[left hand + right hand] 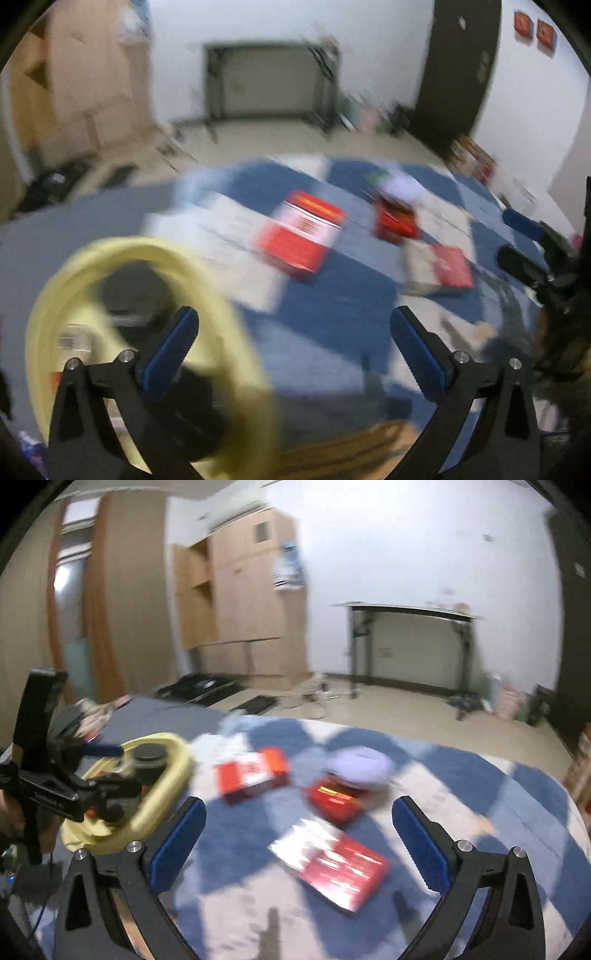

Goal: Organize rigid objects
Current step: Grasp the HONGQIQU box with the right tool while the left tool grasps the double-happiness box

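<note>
Both views are motion-blurred. Three red and white boxes lie on a blue and white checked cloth (461,775): one at the middle (253,773) (301,232), a small red one (336,799) (395,219) under a pale lilac object (360,764), and a flat one nearest (332,866) (439,267). A yellow basket (236,332) (162,786) at the left holds dark objects. My left gripper (295,345) is open and empty, above the basket's right side. My right gripper (299,832) is open and empty, above the flat box.
The left gripper also shows in the right wrist view (74,782) over the basket. The right gripper shows at the right edge of the left wrist view (535,251). Beyond the cloth are a bare floor, a wooden wardrobe (243,602) and a dark-framed desk (410,646).
</note>
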